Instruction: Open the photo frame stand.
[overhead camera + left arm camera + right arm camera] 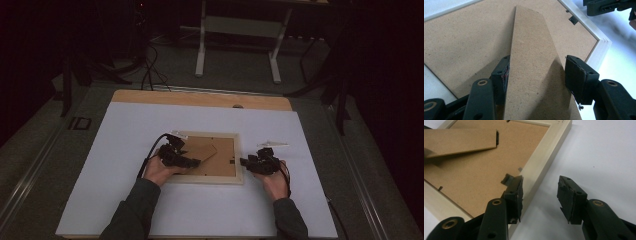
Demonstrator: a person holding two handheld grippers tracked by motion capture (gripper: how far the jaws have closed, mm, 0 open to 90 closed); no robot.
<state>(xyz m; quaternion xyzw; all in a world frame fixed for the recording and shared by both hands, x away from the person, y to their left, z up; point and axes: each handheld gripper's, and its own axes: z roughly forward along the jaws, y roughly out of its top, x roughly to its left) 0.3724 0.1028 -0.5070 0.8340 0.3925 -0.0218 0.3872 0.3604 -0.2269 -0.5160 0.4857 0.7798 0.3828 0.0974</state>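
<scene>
Both grippers work at a pale wooden picture frame (239,165) that lies face down on the white table sheet (125,145), its brown fibreboard backing (220,160) turned up. Over the frame's left part the left gripper (186,161) stands with its jaws apart astride the narrow brown fibreboard stand leg (534,70) of the backing; in the left gripper view the left pad (503,75) lies against the leg's edge while the right pad (576,75) is just beside the other edge, and I cannot tell whether that one touches. The leg slants up off the backing, its far tip pointing toward the frame's far rail. At the frame's right rail the right gripper (249,162) has its jaws wide apart and clamped on nothing: in the right gripper view one pad (515,192) sits over the backing beside a small dark metal turn clip (507,179) near the rail's inner edge, the other pad (569,195) hangs over bare sheet outside the rail, so the rail runs between them. Just beyond the frame's far right corner a thin clear strip (272,144) lies on the sheet. Bare white sheet spreads on every side of the frame, widest to its left and toward the person. Beyond the sheet's far edge a band of bare wooden tabletop (200,98) shows. No readable writing or label appears on the frame.
</scene>
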